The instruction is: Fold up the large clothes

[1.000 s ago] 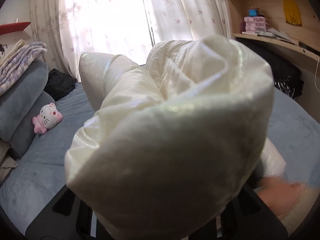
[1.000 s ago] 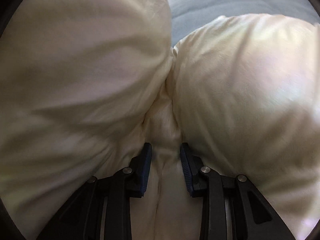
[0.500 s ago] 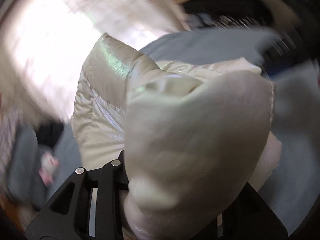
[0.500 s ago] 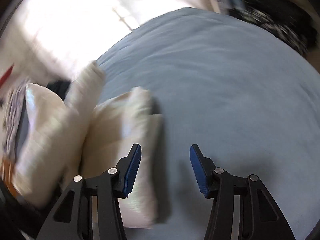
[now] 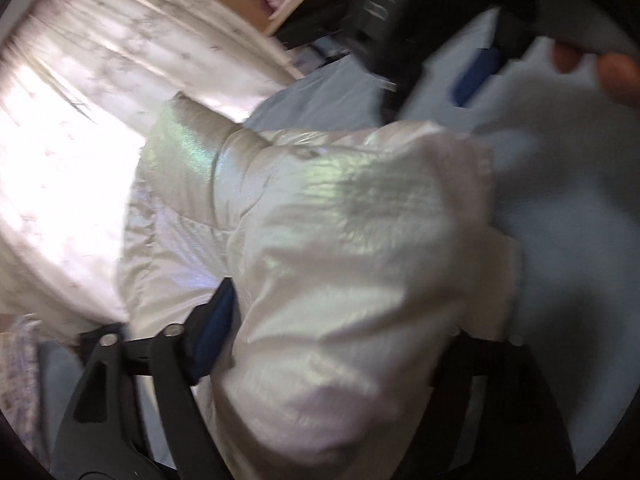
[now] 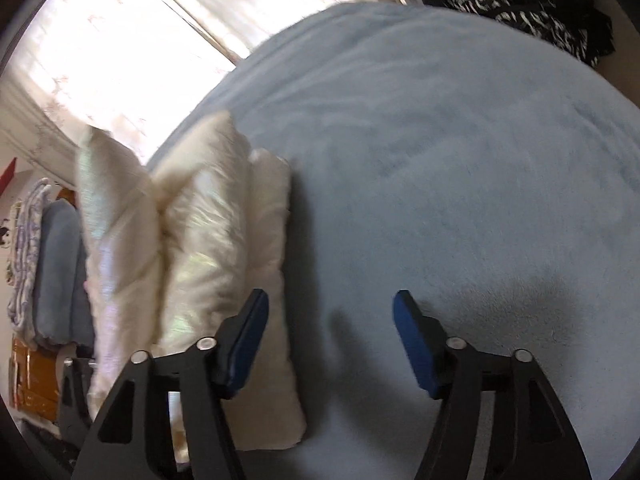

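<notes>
The left wrist view shows the cream puffer jacket (image 5: pixel 340 240), light, puffy and slippery, bundled on the blue bed (image 5: pixel 560 208) between the opening jaws of the left gripper (image 5: pixel 344 344), while the right gripper (image 6: pixel 330 340) opens empty; a seam or hem likely grips best.

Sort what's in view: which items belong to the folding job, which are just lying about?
Job: cream puffer jacket, left gripper opening around it, right gripper opening, empty.

Lying about: blue bedspread, curtains, black patterned clothes, folded blankets.
</notes>
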Motion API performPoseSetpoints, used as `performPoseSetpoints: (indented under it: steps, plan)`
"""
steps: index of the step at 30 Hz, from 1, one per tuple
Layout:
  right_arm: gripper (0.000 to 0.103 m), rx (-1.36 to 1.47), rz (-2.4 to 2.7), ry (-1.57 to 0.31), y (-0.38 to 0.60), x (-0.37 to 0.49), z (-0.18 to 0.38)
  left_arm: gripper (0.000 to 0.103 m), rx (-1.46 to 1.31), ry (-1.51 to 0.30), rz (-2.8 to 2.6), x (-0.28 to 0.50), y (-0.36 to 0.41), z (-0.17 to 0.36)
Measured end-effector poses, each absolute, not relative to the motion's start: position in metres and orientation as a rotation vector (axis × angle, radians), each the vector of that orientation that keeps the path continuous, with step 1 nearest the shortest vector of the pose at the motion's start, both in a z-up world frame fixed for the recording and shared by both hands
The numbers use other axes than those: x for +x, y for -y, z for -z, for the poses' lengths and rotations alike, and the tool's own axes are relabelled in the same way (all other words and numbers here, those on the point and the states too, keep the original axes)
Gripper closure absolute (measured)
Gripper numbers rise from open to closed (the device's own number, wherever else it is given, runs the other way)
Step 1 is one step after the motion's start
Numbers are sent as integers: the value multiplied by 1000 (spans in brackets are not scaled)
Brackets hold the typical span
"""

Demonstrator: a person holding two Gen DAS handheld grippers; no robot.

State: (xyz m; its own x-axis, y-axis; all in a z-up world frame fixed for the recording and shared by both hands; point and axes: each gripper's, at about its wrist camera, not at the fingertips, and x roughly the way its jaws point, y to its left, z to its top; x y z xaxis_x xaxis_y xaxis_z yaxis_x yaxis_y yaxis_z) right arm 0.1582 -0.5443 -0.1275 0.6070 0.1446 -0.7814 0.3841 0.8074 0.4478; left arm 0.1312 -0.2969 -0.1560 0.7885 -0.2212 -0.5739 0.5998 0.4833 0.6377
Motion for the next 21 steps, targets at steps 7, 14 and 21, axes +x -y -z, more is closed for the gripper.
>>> performPoseSetpoints:
  steps: [7,14,21]
  plan:
    - [17,610,44,-841,522,159,64,20,677,-607,778,112,252,109]
    - [15,474,-42,-839,470,195,19,20,380,-637,726,145,171,51]
    - [15,367,-49,-878,425,271,8,22,115,-762,477,274,121,42]
